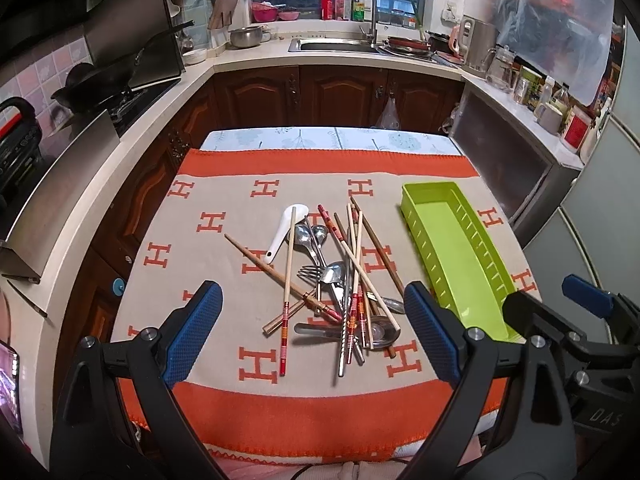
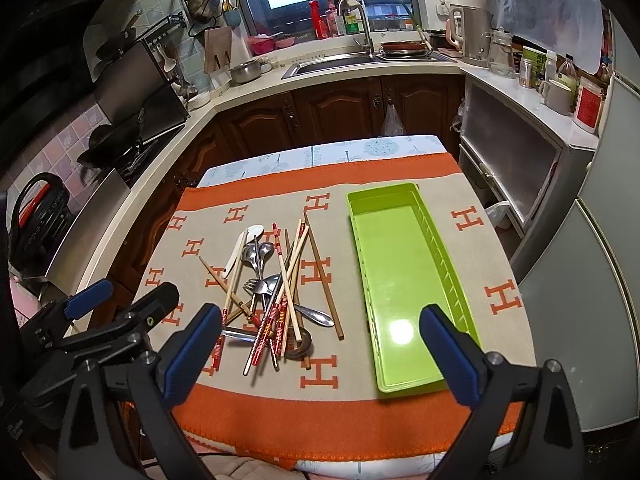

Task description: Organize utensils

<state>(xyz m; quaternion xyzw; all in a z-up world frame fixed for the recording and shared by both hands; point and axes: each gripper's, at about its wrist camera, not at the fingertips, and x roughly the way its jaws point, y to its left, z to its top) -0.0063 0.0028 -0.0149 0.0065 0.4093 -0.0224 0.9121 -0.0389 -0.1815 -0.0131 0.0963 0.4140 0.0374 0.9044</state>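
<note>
The left gripper (image 1: 314,330) hung above the near edge of the table with its blue-padded fingers (image 1: 192,332) spread wide and nothing between them. Ahead of it and framed by its jaws lay the heap of utensils (image 1: 332,280) on an orange and beige cloth (image 1: 208,264) printed with H letters.

At the left of the heap, forward of the left finger, a brown wooden chopstick (image 1: 256,262) ran slantwise, and a pale chopstick with a red banded end (image 1: 288,280) crossed over it. Further ahead a white ceramic spoon (image 1: 286,228) rested with its bowl away from the gripper. Just right of it sat metal spoons (image 1: 314,240) and a fork (image 1: 312,272), tangled under more chopsticks, some with red and orange bands (image 1: 352,316) pointing back toward the gripper. A ladle-like metal spoon (image 1: 384,332) lay nearest the right finger.

To the right of the left gripper, ahead of its right finger, stood a long green plastic tray (image 1: 456,248), holding nothing, well apart from the heap.

The right gripper (image 2: 320,354) was likewise wide open and held nothing. Its left finger (image 2: 192,356) pointed at the near end of the heap (image 2: 272,292), its right finger (image 2: 448,356) overlapped the near end of the green tray (image 2: 404,280), which stretched straight ahead. The left gripper (image 2: 116,304) showed beside it at the left, apart from it.
</note>
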